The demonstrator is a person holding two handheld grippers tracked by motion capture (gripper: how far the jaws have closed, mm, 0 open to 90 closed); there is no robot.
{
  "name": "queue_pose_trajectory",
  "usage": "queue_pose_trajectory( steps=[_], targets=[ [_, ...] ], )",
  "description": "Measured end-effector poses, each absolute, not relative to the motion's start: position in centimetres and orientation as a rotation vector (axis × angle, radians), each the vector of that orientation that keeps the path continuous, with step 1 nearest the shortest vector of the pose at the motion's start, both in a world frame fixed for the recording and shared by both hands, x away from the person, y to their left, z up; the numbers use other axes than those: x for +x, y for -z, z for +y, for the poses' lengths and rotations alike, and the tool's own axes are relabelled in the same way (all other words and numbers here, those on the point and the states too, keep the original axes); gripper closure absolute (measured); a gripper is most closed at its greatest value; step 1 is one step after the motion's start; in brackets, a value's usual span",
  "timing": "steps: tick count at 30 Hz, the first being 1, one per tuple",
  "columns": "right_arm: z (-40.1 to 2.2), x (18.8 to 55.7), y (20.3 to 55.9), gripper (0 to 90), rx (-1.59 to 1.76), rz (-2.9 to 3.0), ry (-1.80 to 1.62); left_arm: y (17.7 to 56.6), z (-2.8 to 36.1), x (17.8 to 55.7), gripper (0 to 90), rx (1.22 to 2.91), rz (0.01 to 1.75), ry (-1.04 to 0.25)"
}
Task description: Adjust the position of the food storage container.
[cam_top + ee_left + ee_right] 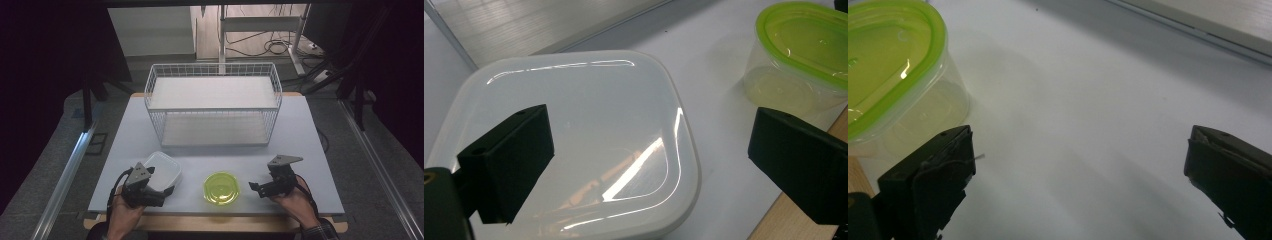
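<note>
At the near edge of the white table (305,130), the left gripper (159,192) hangs over the near corner of a white lidded container (165,169), a rounded-square box with a glossy milky lid. In the left gripper view that container (589,135) lies under and between the two black jaws, which stand spread wide, one over its lid and the other out past its edge above the bare tabletop; whether the jaw over the lid touches it I cannot tell. Just to the right sits a round clear container with a lime-green lid (220,187), apart from the white one, seen again at the upper right of the left gripper view (804,55). The right gripper (260,189) is held low just right of the green-lidded container, its jaws likewise spread wide with only bare table between them; in the right gripper view the green-lidded container (893,75) stands just beyond one jaw, not touched. Farther back on the table stands a white wire basket (213,107).
</note>
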State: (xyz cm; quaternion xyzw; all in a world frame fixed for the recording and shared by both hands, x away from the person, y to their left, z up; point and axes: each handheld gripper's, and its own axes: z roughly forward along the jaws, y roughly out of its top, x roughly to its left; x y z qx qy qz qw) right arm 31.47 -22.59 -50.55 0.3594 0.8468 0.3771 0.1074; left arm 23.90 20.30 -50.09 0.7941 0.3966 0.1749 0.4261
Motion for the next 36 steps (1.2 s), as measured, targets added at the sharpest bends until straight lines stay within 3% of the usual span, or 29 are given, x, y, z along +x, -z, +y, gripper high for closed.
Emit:
queue_pose_trajectory(
  steps=[6, 20, 23, 26, 27, 28, 29, 32, 33, 34, 35, 36],
  targets=[
    [-22.4, 31.6, 50.6, 5.9, 1.083, 2.502, -1.097, 50.1, 19.9, 23.7, 1.2, 2.018, 0.958, -0.449],
    [-22.1, 31.3, 49.7, 21.8, 1.064, 2.473, -1.111, 50.1, 19.7, 23.6, 4.7, 2.023, 0.945, -0.481],
    [-21.8, 31.1, 49.2, 29.5, 1.034, 2.476, -1.103, 50.1, 19.7, 23.5, 5.4, 2.018, 0.945, -0.488],
    [-21.2, 30.9, 48.7, 42.2, 0.989, 2.496, -1.101, 50.1, 19.8, 23.6, 5.4, 2.013, 0.950, -0.484],
    [-20.7, 30.8, 48.3, 51.0, 0.947, 2.505, -1.091, 50.1, 19.8, 23.6, 5.4, 2.011, 0.951, -0.482],
    [-20.7, 30.8, 48.3, 51.0, 0.947, 2.505, -1.091, 50.1, 19.8, 23.6, 5.4, 2.008, 0.950, -0.482],
    [-20.3, 30.6, 47.8, 60.0, 0.921, 2.514, -1.085, 50.1, 19.8, 23.6, 5.5, 2.005, 0.951, -0.484],
    [-19.9, 30.5, 47.4, 67.9, 0.888, 2.520, -1.088, 50.0, 19.8, 23.6, 5.7, 1.992, 0.951, -0.484],
    [-19.4, 30.4, 46.9, 76.1, 0.866, 2.528, -1.108, 50.0, 19.9, 23.6, 5.8, 1.986, 0.950, -0.479],
    [-19.4, 30.4, 46.9, 76.1, 0.866, 2.528, -1.108, 50.0, 19.9, 23.6, 5.8, 1.986, 0.950, -0.479],
    [-18.8, 30.3, 46.6, 83.9, 0.842, 2.543, -1.146, 50.1, 19.9, 23.7, 5.8, 1.982, 0.952, -0.473],
    [-18.8, 30.3, 46.6, 83.9, 0.842, 2.543, -1.146, 50.1, 19.9, 23.7, 5.8, 1.982, 0.952, -0.473]
  ],
)
